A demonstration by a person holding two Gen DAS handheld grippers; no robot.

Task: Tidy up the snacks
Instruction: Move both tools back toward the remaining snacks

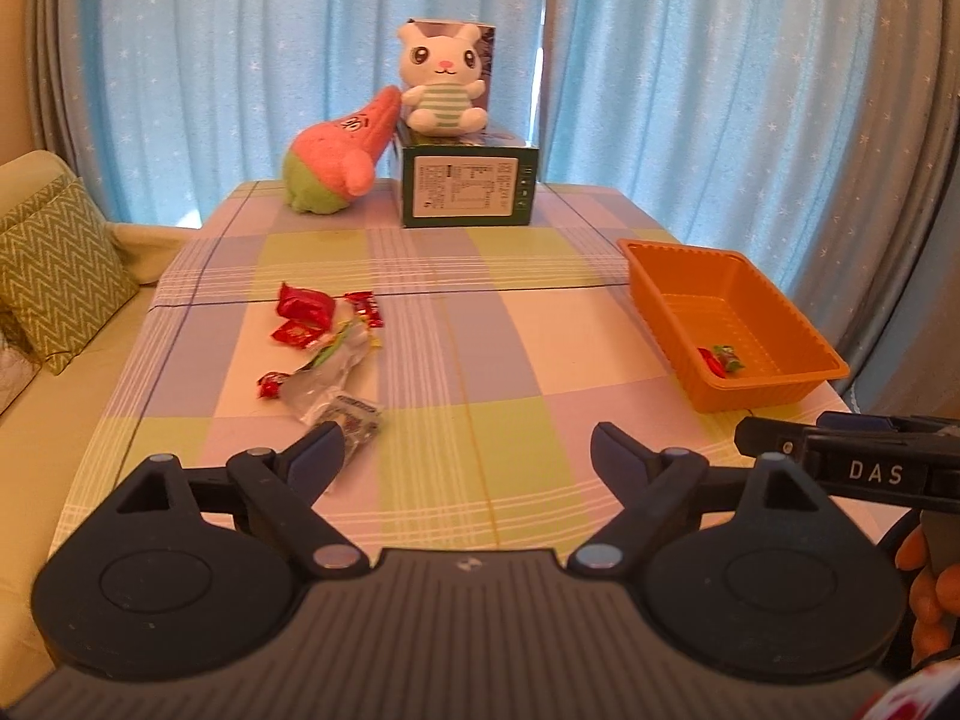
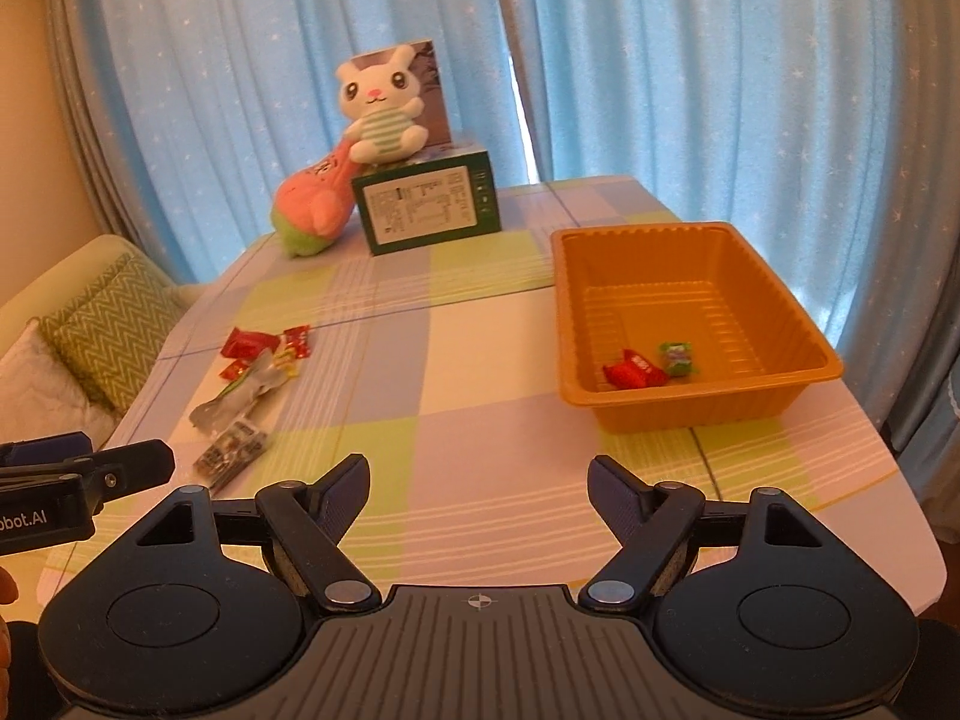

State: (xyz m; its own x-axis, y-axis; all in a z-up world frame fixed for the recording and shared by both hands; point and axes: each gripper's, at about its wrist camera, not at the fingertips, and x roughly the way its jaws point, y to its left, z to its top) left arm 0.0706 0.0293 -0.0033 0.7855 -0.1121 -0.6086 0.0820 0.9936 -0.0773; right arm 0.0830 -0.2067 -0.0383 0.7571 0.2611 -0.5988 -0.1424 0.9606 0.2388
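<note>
We see red-wrapped snacks (image 1: 312,324) scattered on our checked worktop (image 1: 480,324) before blue curtains (image 1: 720,60); both tools (image 1: 465,450) (image 2: 477,480) gape apart, empty.

Backlit curtains (image 1: 690,90) — warm, edge-warped.

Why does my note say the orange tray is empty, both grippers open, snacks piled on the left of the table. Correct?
Not quite: the orange tray holds two candies, clear in the right wrist view. Left gripper and right gripper are open; the snack pile is left.
</note>
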